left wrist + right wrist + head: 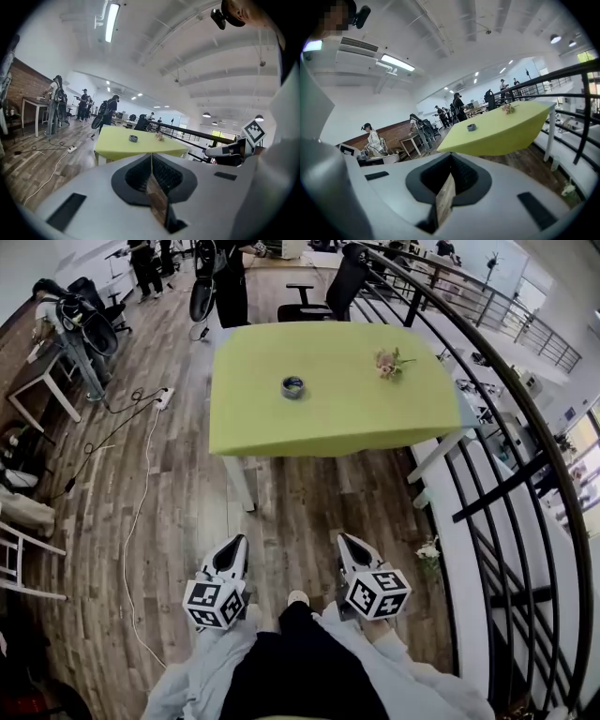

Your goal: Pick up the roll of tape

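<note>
Head view, left gripper (238,542): held low over the brown wooden plank floor (291,502), pointing toward the counter and well apart from it.
Head view, right gripper (344,540): beside the left one and pointing the same way, with a gap between the two.
Head view, roll of tape (292,387): a small dark bluish ring lying flat near the middle of the yellow-green rectangular counter (328,423), with nothing touching it.
Head view, small pink flower sprig (389,363): lies on the counter to the right of the tape, apart from it.
Head view, black metal railing (525,437): runs along the counter's right side.
Left gripper view, fingers (161,177): pressed together, with nothing between them.
Left gripper view, roll of tape: on the counter well ahead, near the sprig and to its left. The right gripper shows at the right edge.
Right gripper view, fingers: pressed together and empty.
Right gripper view, roll of tape: on the counter well ahead, left of the sprig. The railing crosses at the right.
</note>
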### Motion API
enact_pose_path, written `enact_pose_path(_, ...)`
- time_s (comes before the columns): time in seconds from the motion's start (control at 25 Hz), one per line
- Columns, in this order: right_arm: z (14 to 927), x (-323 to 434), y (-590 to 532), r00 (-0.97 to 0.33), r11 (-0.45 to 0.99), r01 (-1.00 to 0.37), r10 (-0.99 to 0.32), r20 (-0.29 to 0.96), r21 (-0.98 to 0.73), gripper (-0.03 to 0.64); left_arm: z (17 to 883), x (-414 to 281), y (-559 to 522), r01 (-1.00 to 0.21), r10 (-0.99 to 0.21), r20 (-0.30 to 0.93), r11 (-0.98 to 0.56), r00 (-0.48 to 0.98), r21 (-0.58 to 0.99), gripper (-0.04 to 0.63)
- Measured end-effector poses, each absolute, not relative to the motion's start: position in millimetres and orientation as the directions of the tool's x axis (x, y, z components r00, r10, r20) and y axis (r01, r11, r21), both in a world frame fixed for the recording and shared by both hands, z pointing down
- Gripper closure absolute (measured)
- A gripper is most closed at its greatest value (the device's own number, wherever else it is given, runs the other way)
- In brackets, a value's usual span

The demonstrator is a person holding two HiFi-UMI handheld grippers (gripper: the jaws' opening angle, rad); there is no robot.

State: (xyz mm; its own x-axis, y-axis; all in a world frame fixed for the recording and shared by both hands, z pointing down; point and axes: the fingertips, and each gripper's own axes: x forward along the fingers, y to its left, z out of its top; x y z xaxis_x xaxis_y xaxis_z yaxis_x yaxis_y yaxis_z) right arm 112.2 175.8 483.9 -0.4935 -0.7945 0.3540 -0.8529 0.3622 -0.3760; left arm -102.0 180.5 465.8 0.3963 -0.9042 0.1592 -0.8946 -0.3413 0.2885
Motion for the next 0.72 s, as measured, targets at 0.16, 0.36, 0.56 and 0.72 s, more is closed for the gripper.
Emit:
enact_pose_path(0.16,484,112,152,-0.507,0.380,-0.847,-0.788,0.349,-0.372,0.609,469,-101,161,-0.900,-0.910,0.162,-0.326,0.381,0.289,0.574)
enact_pose_path(0.36,489,116,127,-0.527,0.401,-0.836,-0.777,0.344,-0.374,0.609,472,-98,142,-0.910,-0.920,0.161,-0.304,0.357,0.283,0.574)
enact_pose_path(0.56,498,117,115,-0.542,0.416,-0.829,-0.762,0.353,-0.375,0.609,481,-94,137,-0.918,-0.926,0.175,-0.280,0.336,0.282,0.575)
enact_pose_path(0.72,508,117,114,-0.549,0.414,-0.825,-0.752,0.366,-0.385,0.609,493,-90,140,-0.916,-0.919,0.200,-0.274,0.339,0.294,0.575)
